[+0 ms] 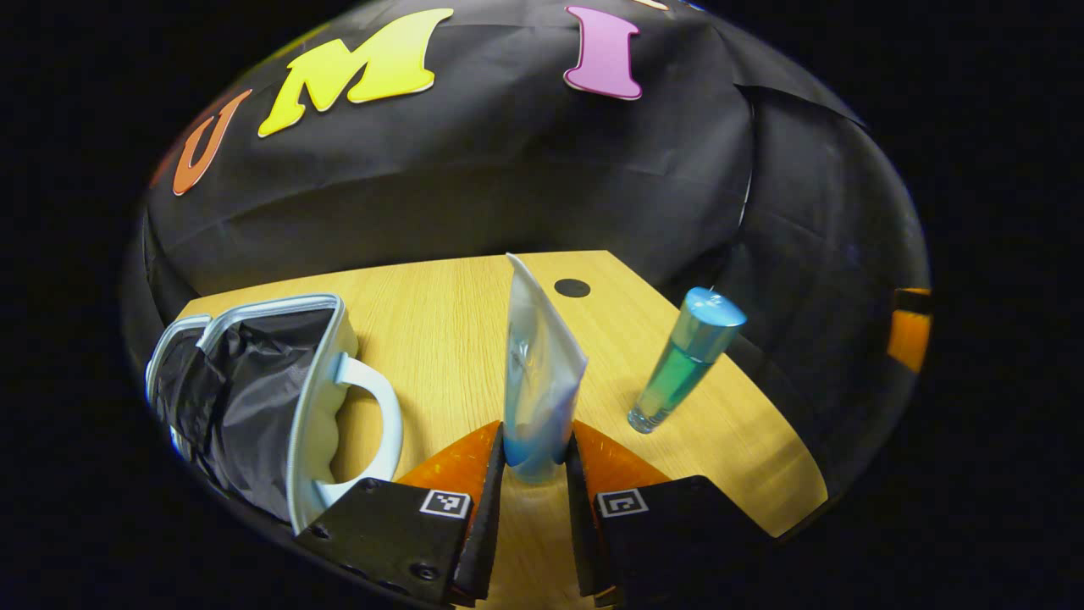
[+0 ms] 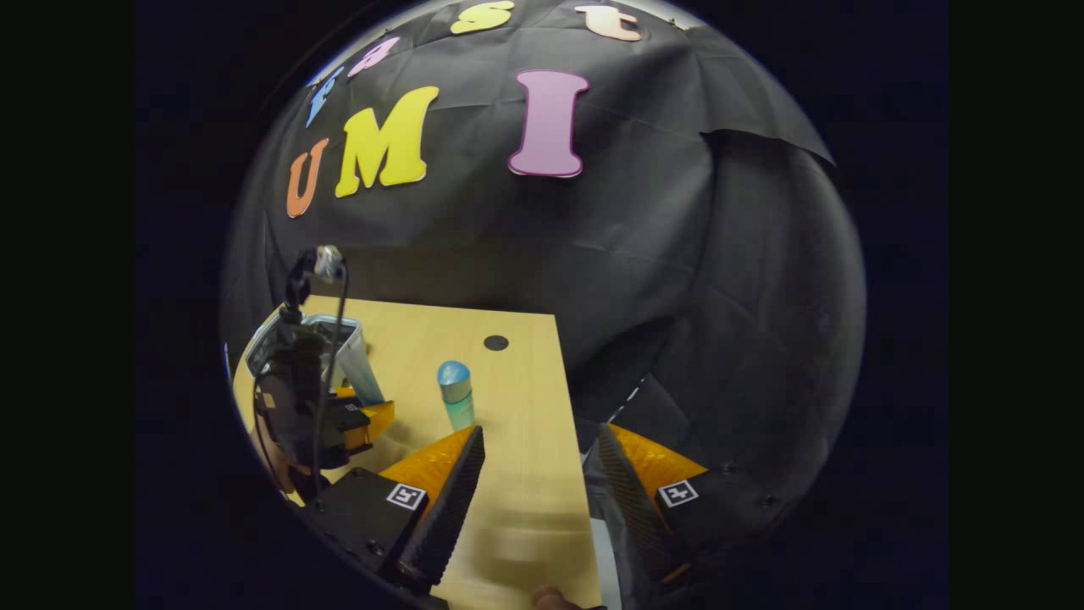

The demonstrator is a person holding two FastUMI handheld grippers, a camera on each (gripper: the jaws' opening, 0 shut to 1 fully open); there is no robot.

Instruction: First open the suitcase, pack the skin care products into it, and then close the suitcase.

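A pale squeeze tube (image 1: pixel 539 373) with a blue lower end stands up between the fingers of my left gripper (image 1: pixel 535 462), which is shut on it above the wooden table (image 1: pixel 440 322). To its left lies the small white suitcase (image 1: pixel 271 398), open, with a dark lining and a white handle. A green bottle (image 1: pixel 684 363) with a blue cap stands upright to the right of the tube. In the right gripper view my right gripper (image 2: pixel 535 474) is open over the table's near right edge, with nothing between its fingers. The green bottle (image 2: pixel 457 393) stands ahead of it, and the left gripper (image 2: pixel 318 415) with the tube (image 2: pixel 362 381) is farther left.
A round black hole (image 1: pixel 572 287) marks the table near its far edge. The table's right edge (image 2: pixel 566 398) drops off beside the booth's black cloth. A cable (image 2: pixel 330 339) runs up from the left gripper.
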